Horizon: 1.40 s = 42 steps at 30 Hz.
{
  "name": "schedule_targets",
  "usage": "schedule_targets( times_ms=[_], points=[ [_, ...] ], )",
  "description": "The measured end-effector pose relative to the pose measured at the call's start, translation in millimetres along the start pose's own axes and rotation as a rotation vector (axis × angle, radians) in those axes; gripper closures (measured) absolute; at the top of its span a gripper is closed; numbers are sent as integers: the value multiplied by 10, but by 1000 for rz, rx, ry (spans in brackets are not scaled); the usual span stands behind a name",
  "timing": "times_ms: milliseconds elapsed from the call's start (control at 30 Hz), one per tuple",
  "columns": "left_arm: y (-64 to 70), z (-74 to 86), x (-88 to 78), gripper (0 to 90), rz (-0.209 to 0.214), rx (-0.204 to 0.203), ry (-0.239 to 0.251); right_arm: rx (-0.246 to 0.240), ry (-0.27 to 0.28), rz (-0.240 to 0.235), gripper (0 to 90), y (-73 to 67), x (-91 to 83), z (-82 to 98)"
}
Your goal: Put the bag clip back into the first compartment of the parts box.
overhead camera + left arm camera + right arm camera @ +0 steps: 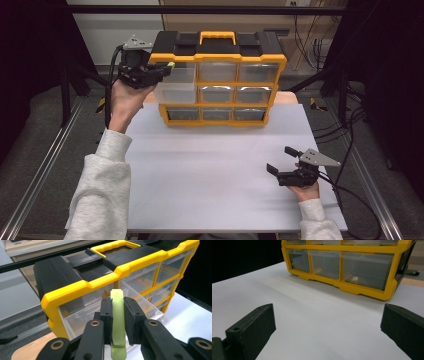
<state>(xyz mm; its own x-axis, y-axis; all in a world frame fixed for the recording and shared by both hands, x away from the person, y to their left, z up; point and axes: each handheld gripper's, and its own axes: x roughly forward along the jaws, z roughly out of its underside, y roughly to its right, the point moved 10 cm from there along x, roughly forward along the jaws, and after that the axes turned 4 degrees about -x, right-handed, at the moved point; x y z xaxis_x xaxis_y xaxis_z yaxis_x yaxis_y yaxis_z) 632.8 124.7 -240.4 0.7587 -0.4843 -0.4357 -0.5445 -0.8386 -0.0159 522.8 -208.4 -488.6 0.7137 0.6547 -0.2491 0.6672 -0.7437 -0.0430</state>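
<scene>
We work at a white table (210, 175) with a yellow and black drawer cabinet (217, 77) standing at its far edge, and we place everything relative to that cabinet.

Nearest to us, well in front of the cabinet's right end, our right gripper (286, 165) rests low over the bare tabletop. Its jaws stand wide apart with nothing between them. In the right gripper view the cabinet's bottom row of clear drawers faces it, all pushed in.

Farther off, at the cabinet's upper left corner, our left gripper (169, 69) is raised off the table. Its jaws are clamped on a small pale green piece (117, 320), which stands upright between the black pads (107, 320) and pokes out above and below them. We cannot tell what the piece is.

Directly beyond the gripper, a clear drawer (176, 85) on the cabinet's left column is pulled out toward us. In the left gripper view the green piece sits just in front of and slightly above the drawer's open top, not yet inside.

We judge the work as well along: the piece is picked up, the drawer is open, and the piece is brought to it. What is left, as we see it, is lowering the piece into the drawer, letting go, and pushing the drawer shut. The other drawers look closed.
</scene>
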Motion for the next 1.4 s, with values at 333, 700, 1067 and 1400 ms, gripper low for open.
schedule_targets(
  times_ms=[333,700,1067,1400],
  points=[
    [-77,34,104,774,-3,-23,-3,0,1,0,2,1,-2,-2],
    [-93,99,230,774,-12,-22,-19,0,1,-2,3,-1,-1,-2],
    [-117,150,273,774,-17,-22,-28,3,-1,-4,2,-7,0,1],
    [-150,159,317,775,-26,-36,-31,1,0,-3,2,-1,0,-1]
  ],
)
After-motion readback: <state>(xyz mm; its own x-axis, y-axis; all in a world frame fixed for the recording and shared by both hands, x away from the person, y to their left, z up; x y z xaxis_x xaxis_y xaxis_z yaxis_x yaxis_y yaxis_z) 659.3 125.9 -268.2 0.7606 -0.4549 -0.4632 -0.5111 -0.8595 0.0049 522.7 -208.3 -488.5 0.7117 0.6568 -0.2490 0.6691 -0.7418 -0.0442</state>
